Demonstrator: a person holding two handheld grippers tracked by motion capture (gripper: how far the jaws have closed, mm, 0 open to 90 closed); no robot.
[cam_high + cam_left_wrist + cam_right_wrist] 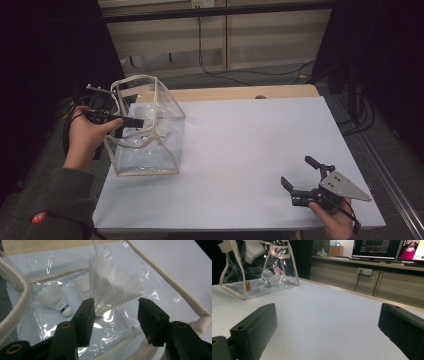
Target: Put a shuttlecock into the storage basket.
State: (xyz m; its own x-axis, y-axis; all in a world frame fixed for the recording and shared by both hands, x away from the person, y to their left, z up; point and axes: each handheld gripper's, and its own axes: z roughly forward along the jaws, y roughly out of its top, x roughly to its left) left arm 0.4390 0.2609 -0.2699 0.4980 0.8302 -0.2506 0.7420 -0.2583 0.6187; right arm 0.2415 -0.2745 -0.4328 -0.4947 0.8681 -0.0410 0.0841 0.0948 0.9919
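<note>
Left hand-held gripper [116,315] hangs over the clear bag [145,127], jaws spread around a blurred shuttlecock [112,287]; right hand-held gripper [300,177] rests wide open on the table [240,145].

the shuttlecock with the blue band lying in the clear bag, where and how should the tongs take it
Grip the shuttlecock with the blue band across its feather skirt, just above the cork. It lies on its side on the floor of the clear bag, so the wide skirt faces the bag's open top. Probably the best way in is from above through that opening, with the left tongs already over it, jaws apart.
</note>
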